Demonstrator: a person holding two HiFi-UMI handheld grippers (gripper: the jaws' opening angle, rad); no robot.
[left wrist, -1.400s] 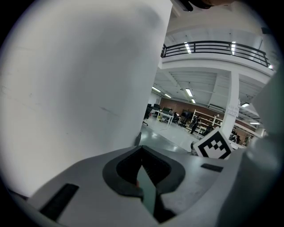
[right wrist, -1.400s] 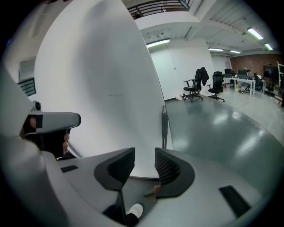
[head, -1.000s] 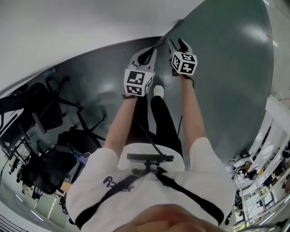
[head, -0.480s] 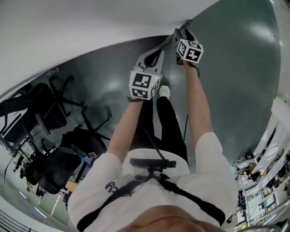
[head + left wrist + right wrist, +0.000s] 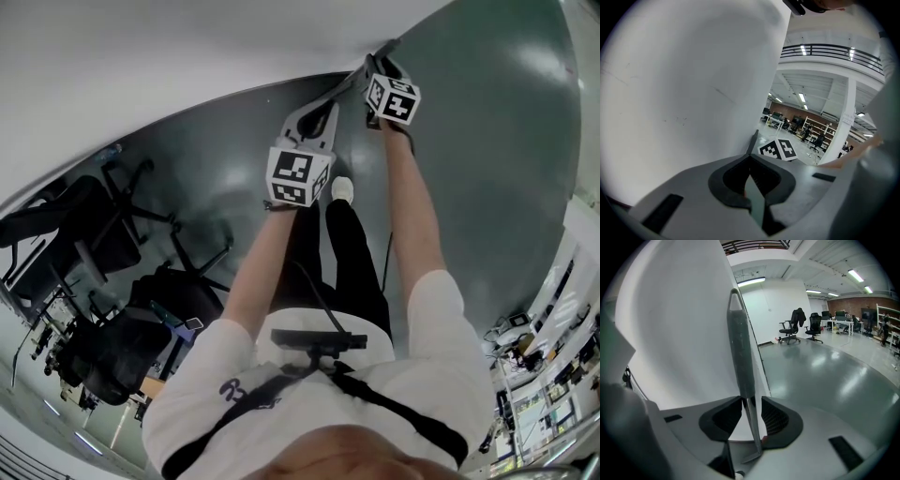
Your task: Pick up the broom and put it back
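We hold the broom (image 5: pixel 349 82) by its thin grey handle, which slants along the foot of the white wall (image 5: pixel 187 47) above the dark, glossy floor (image 5: pixel 487 141), running toward the far right. No view shows its brush end.

Our left tool (image 5: pixel 319 111) is the nearer one. In the left gripper view its jaws (image 5: pixel 751 157) are pressed together on the handle (image 5: pixel 757 206). The shaft passes through the dark hollow between the pads and comes out past the tips as a narrow spike.

Our right tool (image 5: pixel 380 67) sits farther along the handle, to the far right of the left one and close to the wall. In the right gripper view its jaws (image 5: pixel 751 401) are spread, and they have just been closing. The thin shaft (image 5: pixel 740 348) stands between the pads, hard by the left one and with a gap to the right one, so nothing is pinched there. Beyond the jaws the handle thickens into a grey sleeve with a rounded end.

A white shoe (image 5: pixel 342 190) rests on the floor just near of the left tool's marker cube (image 5: pixel 298 175). Black office chairs (image 5: pixel 94 234) stand well apart at the near left.
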